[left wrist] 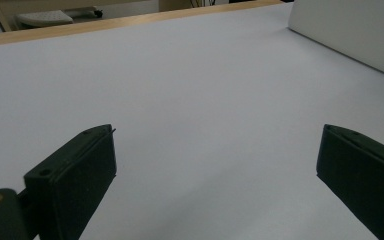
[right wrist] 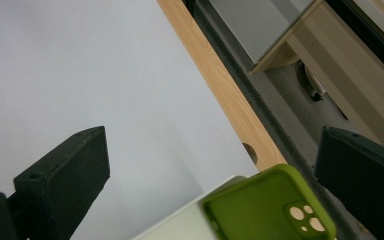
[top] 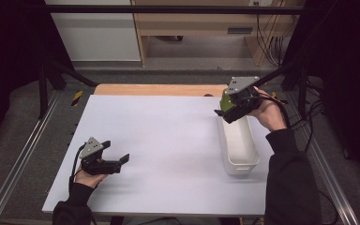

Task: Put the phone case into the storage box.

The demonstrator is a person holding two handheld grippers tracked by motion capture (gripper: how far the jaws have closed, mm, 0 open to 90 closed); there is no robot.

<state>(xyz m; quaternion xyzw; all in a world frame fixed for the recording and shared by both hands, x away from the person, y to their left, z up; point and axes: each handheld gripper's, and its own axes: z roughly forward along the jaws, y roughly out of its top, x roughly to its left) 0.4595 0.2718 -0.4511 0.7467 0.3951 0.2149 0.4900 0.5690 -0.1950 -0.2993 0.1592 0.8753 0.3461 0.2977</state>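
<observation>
A green phone case with a camera cutout stands tilted over the far end of a long white bin at the table's right side. My right gripper hovers at that end of the bin. In the right gripper view the case lies low between the jaws, which stand wide apart around it; the right gripper is open and its pads do not press the case. My left gripper rests low at the table's near left, open with nothing between its jaws.
The white table top stretches between the two grippers, with a wooden strip along its far edge. The bin's wall shows at the far right of the left gripper view. Metal rails and dark frame posts flank the table.
</observation>
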